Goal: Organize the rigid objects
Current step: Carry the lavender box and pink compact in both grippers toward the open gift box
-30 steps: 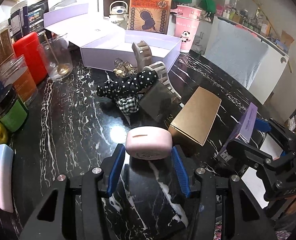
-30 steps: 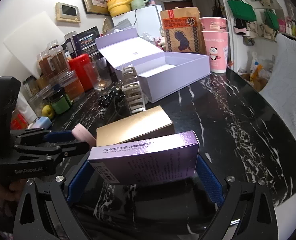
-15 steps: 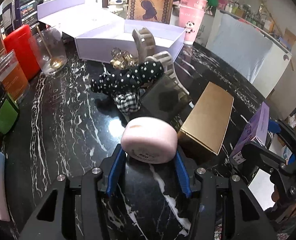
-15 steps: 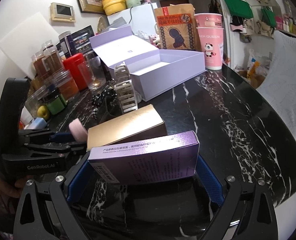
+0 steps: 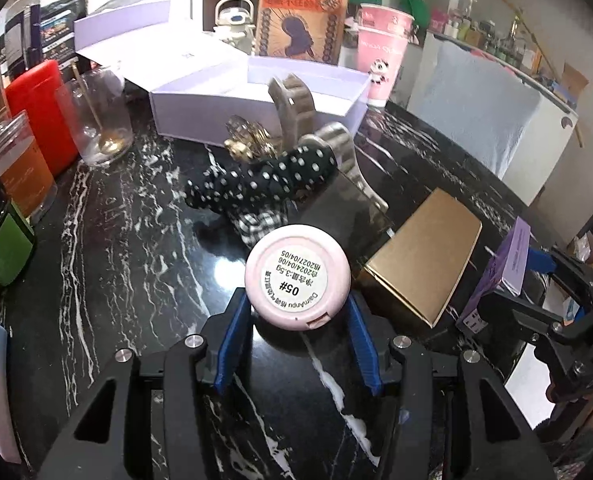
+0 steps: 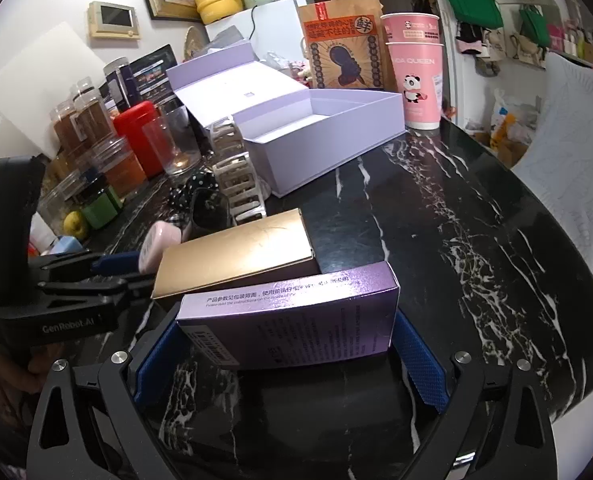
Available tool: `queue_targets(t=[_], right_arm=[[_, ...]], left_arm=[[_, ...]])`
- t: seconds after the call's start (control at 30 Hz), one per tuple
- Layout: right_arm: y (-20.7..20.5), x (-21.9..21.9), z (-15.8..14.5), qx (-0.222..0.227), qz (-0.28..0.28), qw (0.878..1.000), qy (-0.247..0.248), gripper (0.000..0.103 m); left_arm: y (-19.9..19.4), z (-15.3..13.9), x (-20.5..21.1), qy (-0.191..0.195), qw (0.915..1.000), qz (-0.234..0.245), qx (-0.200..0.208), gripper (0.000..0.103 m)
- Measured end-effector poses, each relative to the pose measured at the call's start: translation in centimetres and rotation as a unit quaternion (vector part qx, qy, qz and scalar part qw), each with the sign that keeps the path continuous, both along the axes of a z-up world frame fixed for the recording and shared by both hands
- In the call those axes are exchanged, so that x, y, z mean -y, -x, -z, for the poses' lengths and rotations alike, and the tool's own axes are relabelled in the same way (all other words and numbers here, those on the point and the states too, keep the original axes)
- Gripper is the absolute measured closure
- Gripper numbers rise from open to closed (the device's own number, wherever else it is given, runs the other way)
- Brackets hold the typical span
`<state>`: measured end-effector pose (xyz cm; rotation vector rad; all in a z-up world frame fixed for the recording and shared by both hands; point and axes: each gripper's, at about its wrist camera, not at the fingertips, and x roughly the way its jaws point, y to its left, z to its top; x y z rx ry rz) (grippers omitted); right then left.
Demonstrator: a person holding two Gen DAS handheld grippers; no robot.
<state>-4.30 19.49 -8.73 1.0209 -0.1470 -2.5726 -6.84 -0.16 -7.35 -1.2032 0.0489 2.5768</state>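
Note:
My left gripper (image 5: 298,312) is shut on a round pink compact (image 5: 297,275), tilted up so its labelled underside faces the camera, held above the black marble table (image 5: 128,248). My right gripper (image 6: 286,344) is shut on a flat purple box (image 6: 292,320), held just above the table beside a gold box (image 6: 236,256). The gold box also shows in the left wrist view (image 5: 428,252). An open lavender gift box (image 6: 324,136) stands at the back, also in the left wrist view (image 5: 256,100).
A polka-dot scrunchie (image 5: 260,180), beige hair claws (image 5: 296,108) and a gold clip (image 5: 248,142) lie before the gift box. Jars, a red canister (image 5: 40,112) and a glass (image 5: 100,120) line the left edge. Pink cups (image 6: 416,72) stand at the back right.
The left gripper has lifted the pink compact and tipped it up, so its labelled underside now faces the camera. The right gripper has kept the purple box and shifted slightly.

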Motion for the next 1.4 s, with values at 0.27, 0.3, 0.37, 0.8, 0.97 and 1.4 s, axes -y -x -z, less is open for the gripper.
queue_targets(t=[0.27,0.3,0.37,0.8,0.97,1.4], right_arm=[[0.8,-0.4,-0.3,0.004,0.007,1.0,-0.002,0.005],[0.9,-0.4,-0.4,0.003,0.008,1.0,-0.002,0.005],[1.1,-0.4,-0.6,0.003,0.008,1.0,-0.003,0.005],[2.5,0.4,-0.4,0.021,-0.003,1.0,-0.01,0.005],[2.8,0.2,-0.6,0.025,0.0,1.0,-0.012,0.005],[3.6,-0.7,-0.6,0.032,0.009,0.999,-0.005,0.005]], left_arm=[[-0.2,-0.7,0.7,-0.007,0.9996,-0.002,-0.026,0.056],[-0.2,-0.7,0.8,-0.009,0.9996,-0.001,-0.025,0.056],[-0.1,-0.6,0.9,-0.012,0.9997,0.001,-0.022,0.056],[1.2,0.8,1.6,-0.022,0.9996,0.013,0.01,0.055],[1.6,0.8,1.3,-0.012,0.9998,0.014,0.012,0.053],[2.1,0.3,1.1,-0.026,0.9995,0.006,-0.018,0.053]])
